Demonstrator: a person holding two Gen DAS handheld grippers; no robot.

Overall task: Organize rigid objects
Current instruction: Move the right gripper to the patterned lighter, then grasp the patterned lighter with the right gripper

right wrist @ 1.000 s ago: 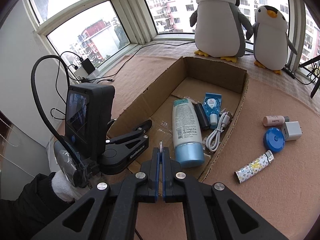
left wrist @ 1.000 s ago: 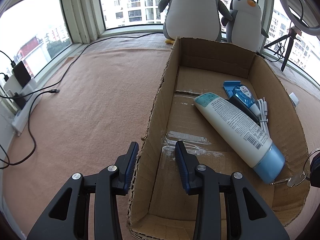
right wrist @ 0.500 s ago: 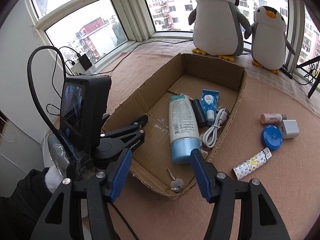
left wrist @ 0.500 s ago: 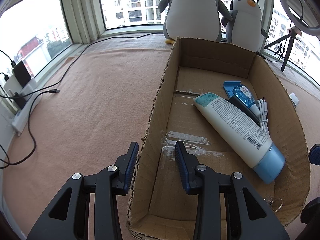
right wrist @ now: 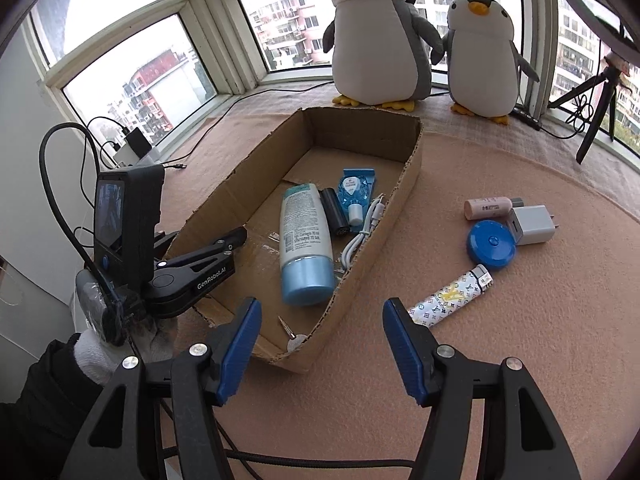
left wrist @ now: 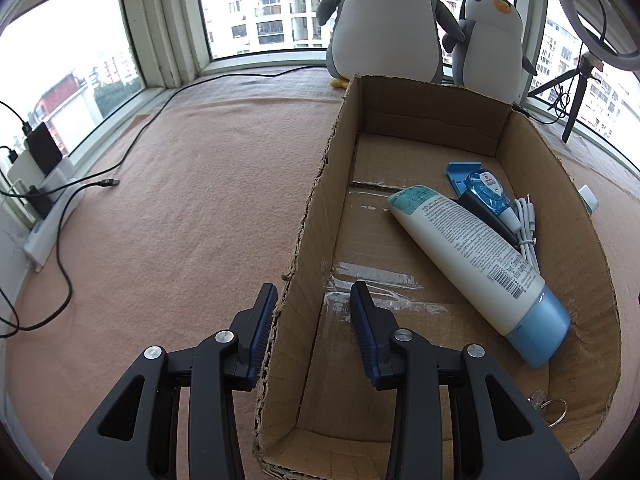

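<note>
A cardboard box lies on the pink cloth. Inside it are a white tube with a blue cap, a black cylinder, a blue packet, a white cable and, in the near corner, a key on a ring. My right gripper hangs open and empty over that corner. The left gripper is open, with the box's left wall between its fingers. The tube and key ring also show in the left wrist view.
On the cloth right of the box lie a patterned lighter, a blue round case, a white charger and a small pink bottle. Two plush penguins and a tripod stand by the windows. Cables trail at left.
My right gripper was shut on the key a second ago; it opened, the key dropped into the box's near corner, and the gripper has drawn back. The left gripper has not moved.
</note>
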